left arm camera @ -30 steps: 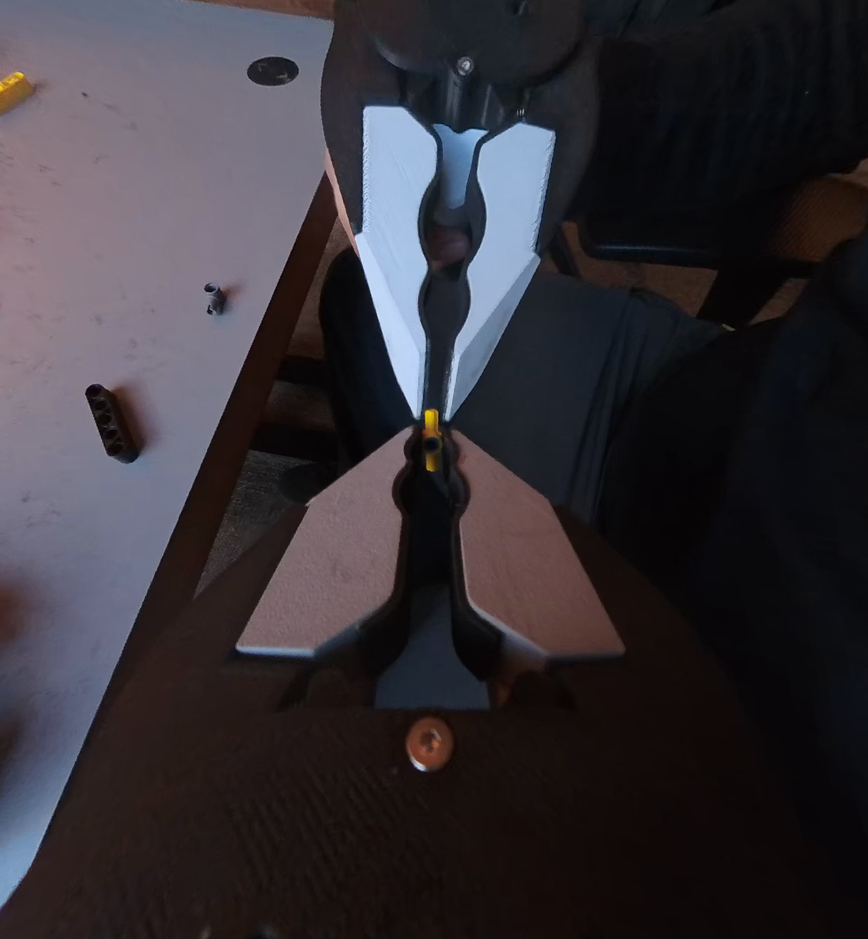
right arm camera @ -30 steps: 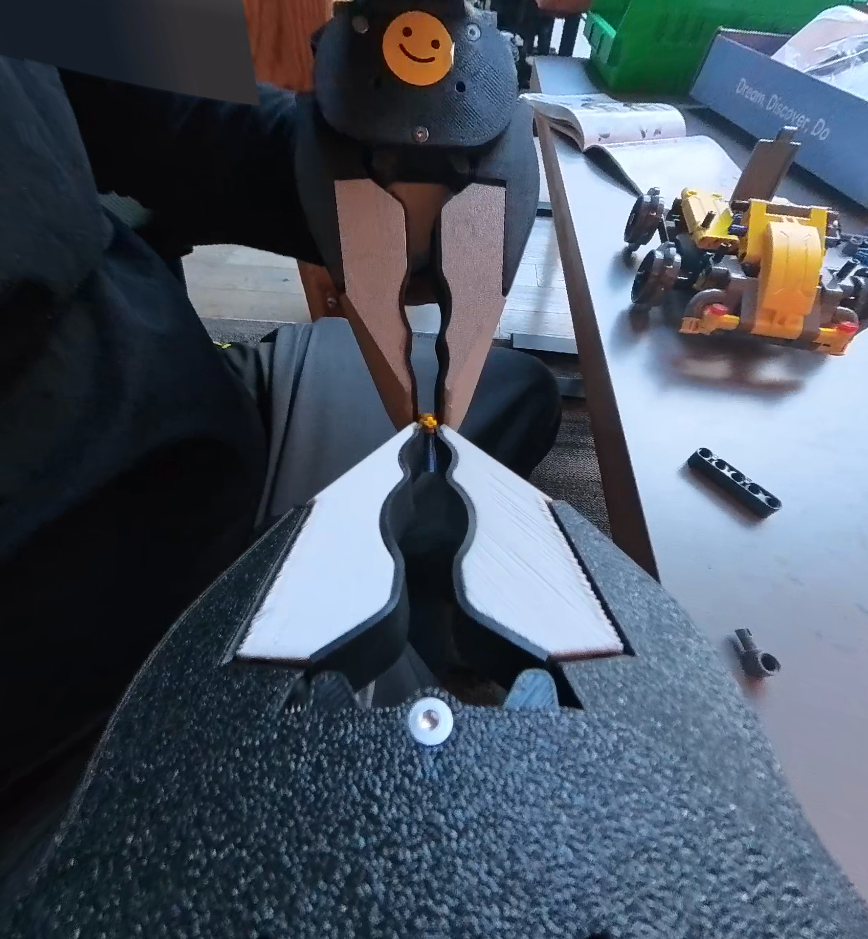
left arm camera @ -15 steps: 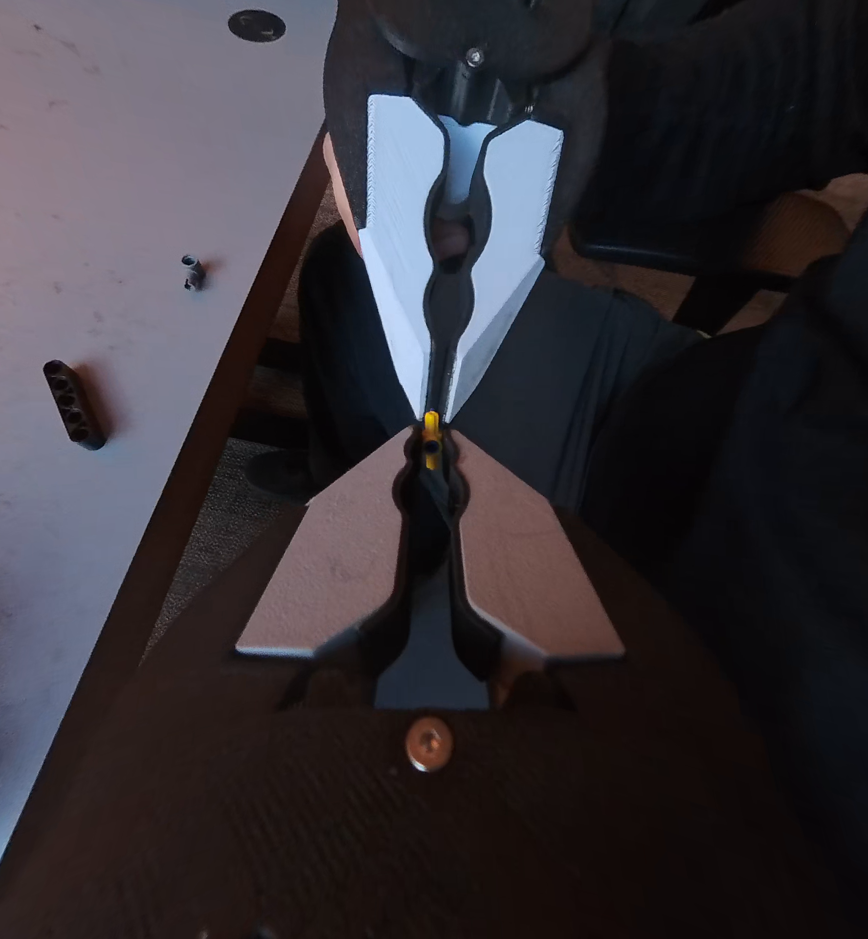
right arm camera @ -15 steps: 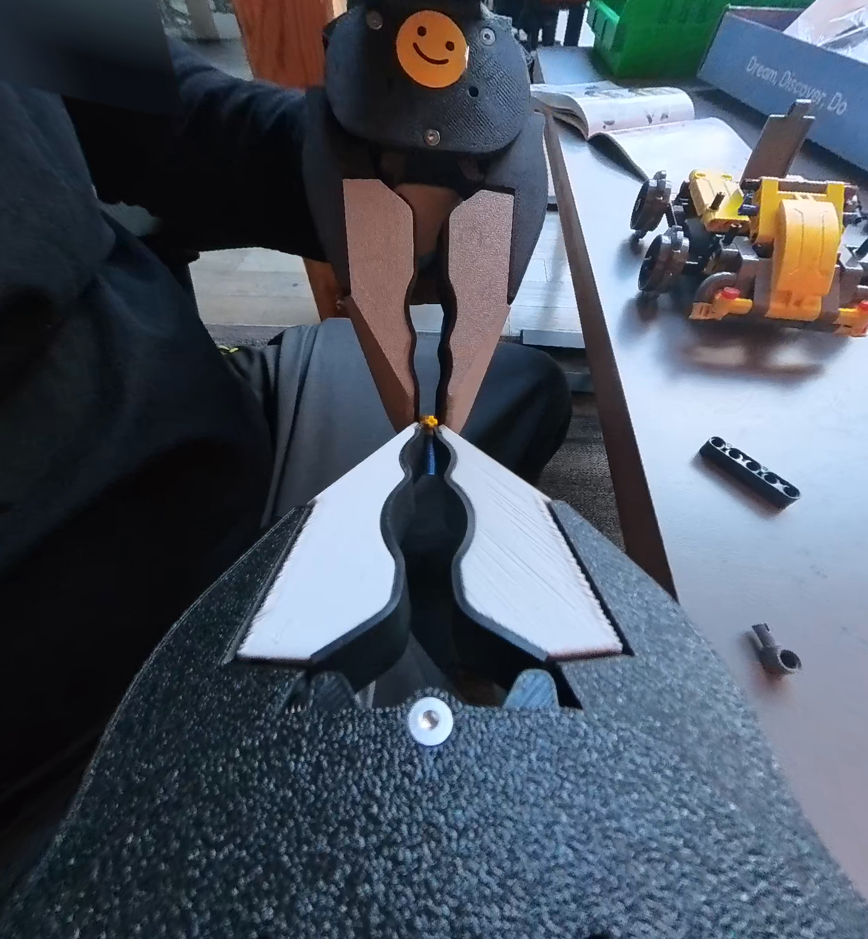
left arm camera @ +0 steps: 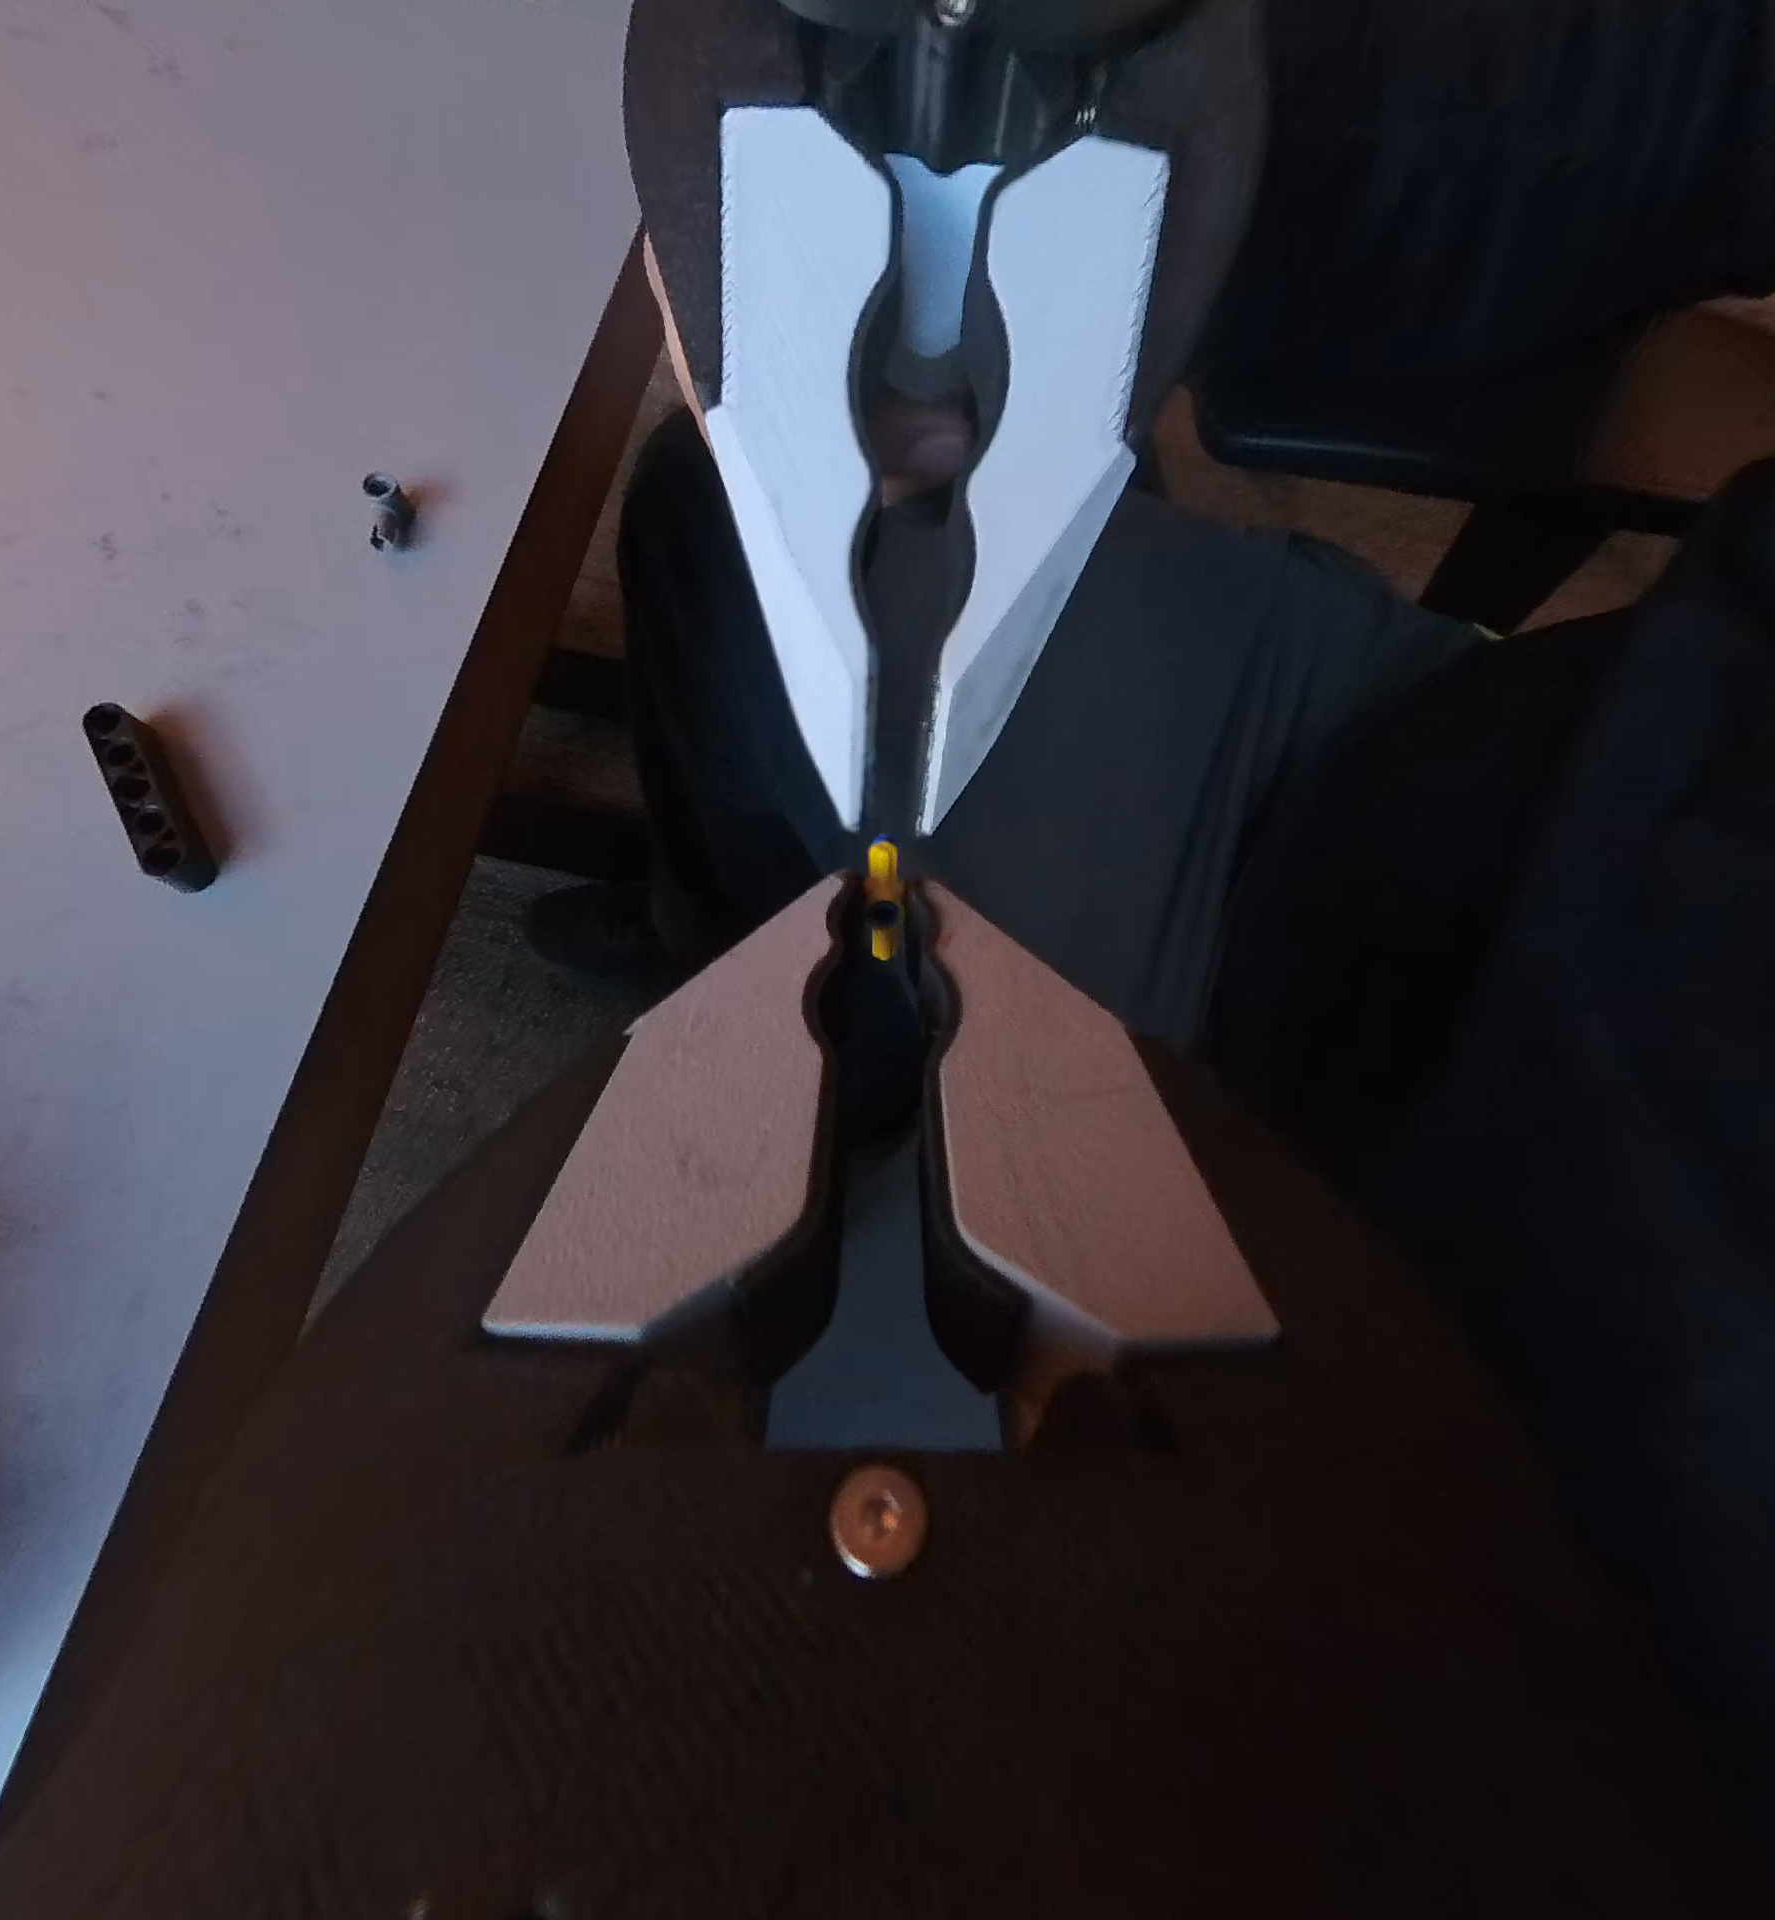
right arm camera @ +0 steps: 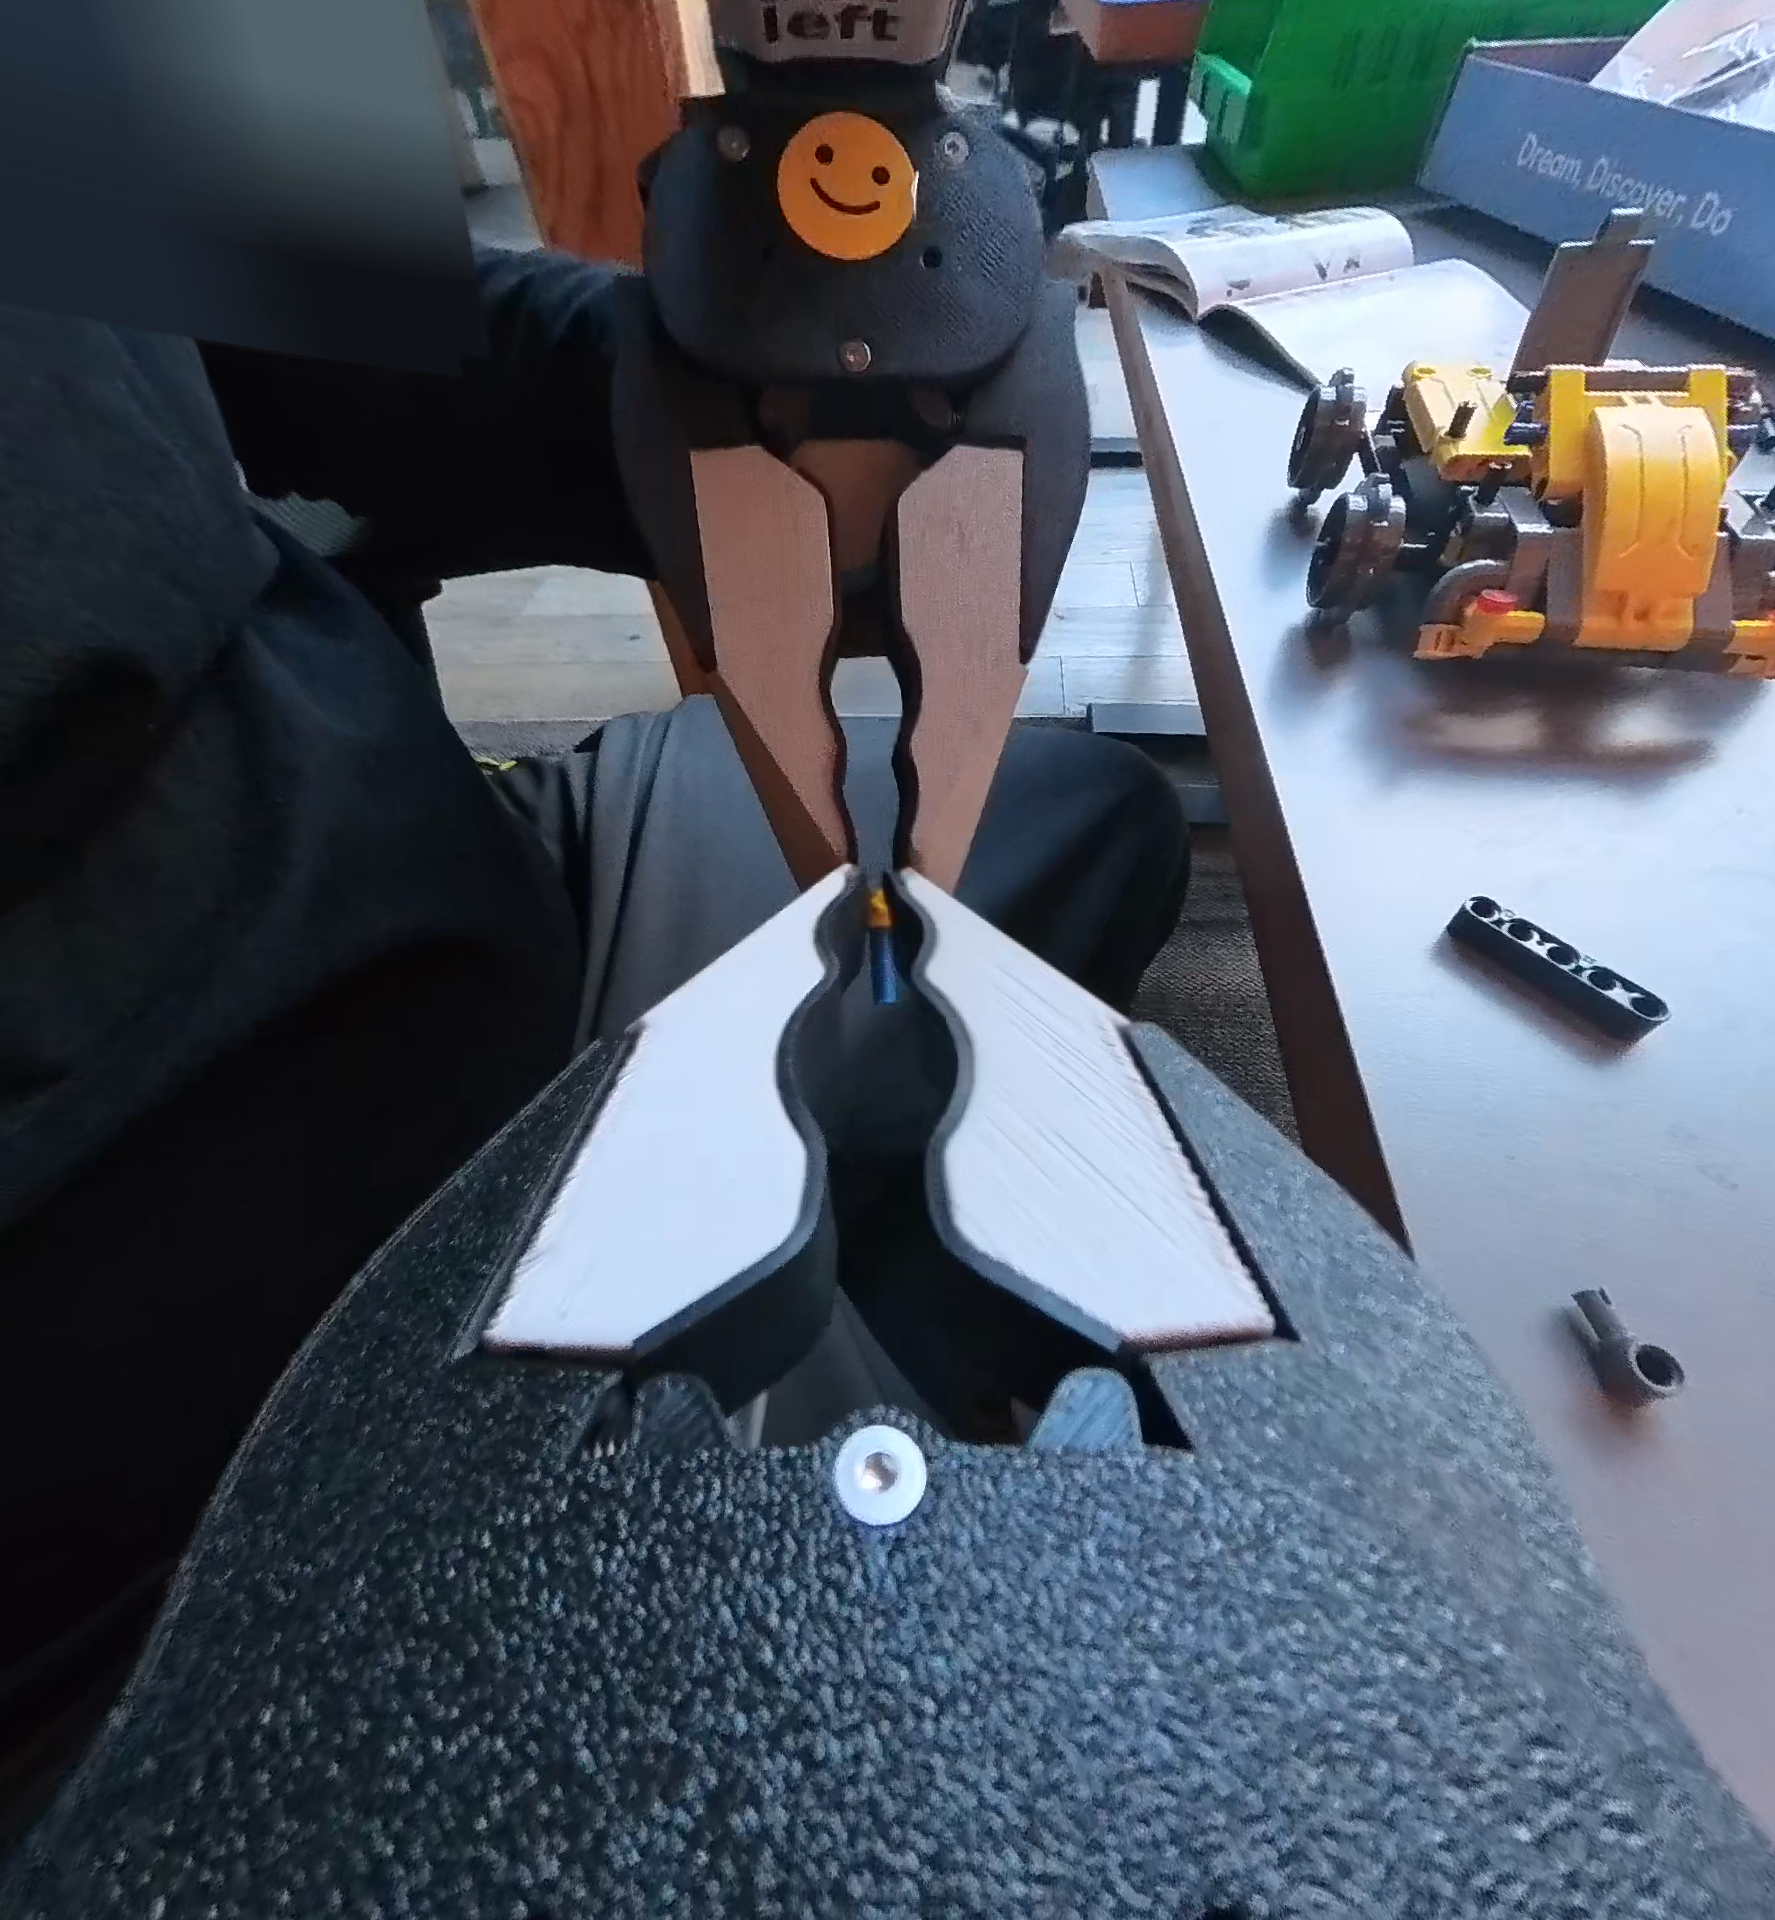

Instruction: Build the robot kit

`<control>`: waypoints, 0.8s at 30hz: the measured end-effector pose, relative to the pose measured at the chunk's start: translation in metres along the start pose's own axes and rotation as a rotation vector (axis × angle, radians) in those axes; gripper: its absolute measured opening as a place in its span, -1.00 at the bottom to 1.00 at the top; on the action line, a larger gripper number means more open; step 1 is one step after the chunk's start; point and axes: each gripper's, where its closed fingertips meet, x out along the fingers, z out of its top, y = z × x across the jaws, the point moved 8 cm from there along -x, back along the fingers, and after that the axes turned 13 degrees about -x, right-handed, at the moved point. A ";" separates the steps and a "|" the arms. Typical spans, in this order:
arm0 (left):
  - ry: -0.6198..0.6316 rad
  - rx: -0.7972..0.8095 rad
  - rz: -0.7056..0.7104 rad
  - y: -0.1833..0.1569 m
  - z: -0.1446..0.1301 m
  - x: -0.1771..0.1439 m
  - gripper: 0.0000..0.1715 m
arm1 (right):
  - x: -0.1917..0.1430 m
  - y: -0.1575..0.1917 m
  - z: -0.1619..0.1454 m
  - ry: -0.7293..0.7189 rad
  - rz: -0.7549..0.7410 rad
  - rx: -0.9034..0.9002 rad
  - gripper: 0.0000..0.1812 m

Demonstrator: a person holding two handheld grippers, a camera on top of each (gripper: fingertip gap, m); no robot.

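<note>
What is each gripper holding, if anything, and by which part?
The left gripper pinches a small yellow piece by the end nearer its camera. The right gripper appears to grip a blue pin near its far end, between its fingertips.

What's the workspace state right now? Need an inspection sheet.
Surface: grey table, dark edge, mostly bare near the tongs.
Job's things: small yellow piece and blue pin, held together in the air off the table edge.
Clutter: black five-hole beam, dark connector, yellow vehicle model, open booklet, blue box, green bin.
Grippers: left tongs shut on the yellow piece; right tongs nearly closed around the blue pin, tip to tip with the left.
Cables: nothing seen.
Surroundings: seated person in dark clothing behind the tongs.
</note>
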 end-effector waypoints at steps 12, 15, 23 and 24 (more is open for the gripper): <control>-0.041 -0.035 -0.064 -0.002 0.002 -0.002 -0.95 | -0.001 0.003 0.003 -0.024 -0.020 -0.067 -0.87; -0.047 -0.041 -0.100 -0.003 0.002 -0.004 -0.95 | -0.001 0.005 0.001 -0.037 0.008 -0.069 -0.89; -0.047 -0.303 -0.604 -0.008 -0.004 -0.011 -0.95 | -0.003 0.029 0.019 -0.095 0.057 -0.274 -0.90; -0.044 -0.329 -0.625 -0.007 -0.005 -0.009 -0.95 | -0.003 0.029 0.021 -0.093 0.056 -0.278 -0.89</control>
